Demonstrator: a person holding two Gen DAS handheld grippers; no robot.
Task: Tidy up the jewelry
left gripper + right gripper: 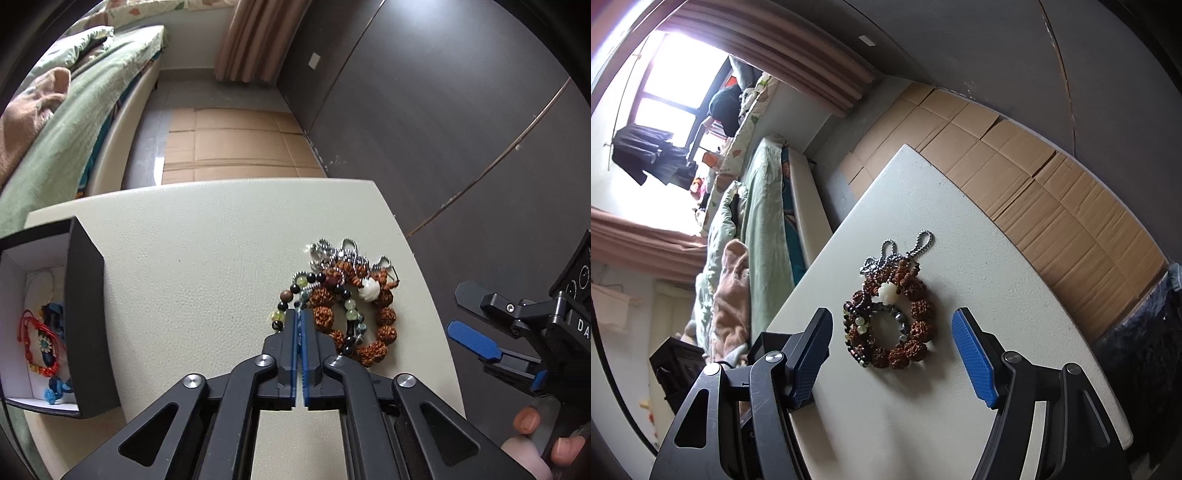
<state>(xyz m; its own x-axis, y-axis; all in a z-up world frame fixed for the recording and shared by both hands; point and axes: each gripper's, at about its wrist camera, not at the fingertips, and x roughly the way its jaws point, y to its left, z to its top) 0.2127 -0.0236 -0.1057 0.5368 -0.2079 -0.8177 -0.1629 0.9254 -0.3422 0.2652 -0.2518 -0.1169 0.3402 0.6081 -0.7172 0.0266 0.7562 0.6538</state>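
A pile of jewelry lies on the white table: a brown knobbly-bead bracelet with a white carved bead, a mixed dark and green bead bracelet, and a silver ball chain. My left gripper is shut on the mixed bead bracelet at the pile's left side. The pile also shows in the right wrist view. My right gripper is open and empty, hovering just in front of the pile; it also appears in the left wrist view.
A black open box with a white inside stands at the table's left and holds a red cord bracelet and blue pieces. A bed lies beyond on the left. Cardboard covers the floor. A dark wall runs on the right.
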